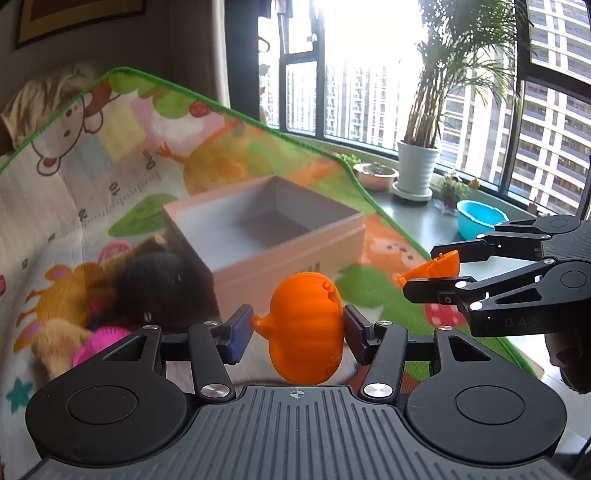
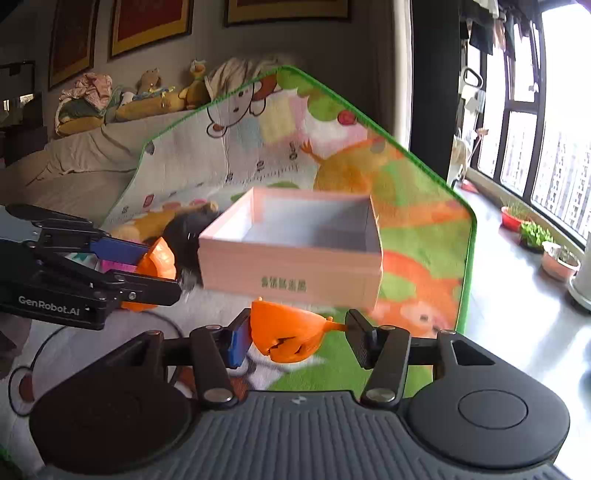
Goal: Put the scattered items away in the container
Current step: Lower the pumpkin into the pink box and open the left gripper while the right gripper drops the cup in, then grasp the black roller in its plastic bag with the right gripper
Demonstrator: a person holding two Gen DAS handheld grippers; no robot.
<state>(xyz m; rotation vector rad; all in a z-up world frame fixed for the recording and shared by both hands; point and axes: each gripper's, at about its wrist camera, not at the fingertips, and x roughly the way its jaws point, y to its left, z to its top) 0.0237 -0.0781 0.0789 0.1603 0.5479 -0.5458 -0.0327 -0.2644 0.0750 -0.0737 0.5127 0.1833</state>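
Left wrist view: two orange pumpkin pieces, one whole-looking pumpkin (image 1: 304, 328) clamped in left gripper (image 1: 298, 330) fingers, one pumpkin half (image 2: 291, 332) clamped in right gripper (image 2: 298, 334); one pink box (image 1: 266, 236) on the play mat (image 1: 110, 147), nothing visible inside.

Matt ribbed plastic pumpkin (image 1: 306, 328), smooth cardboard box (image 1: 295, 254)

You are in a home living room. A children's play mat (image 2: 332, 155) covers the floor; behind it a sofa (image 2: 85, 155) carries soft toys (image 2: 149, 83) under framed pictures (image 2: 151, 26), and beside the mat potted plants (image 1: 415, 162) line a large window (image 1: 354, 74) facing apartment towers.
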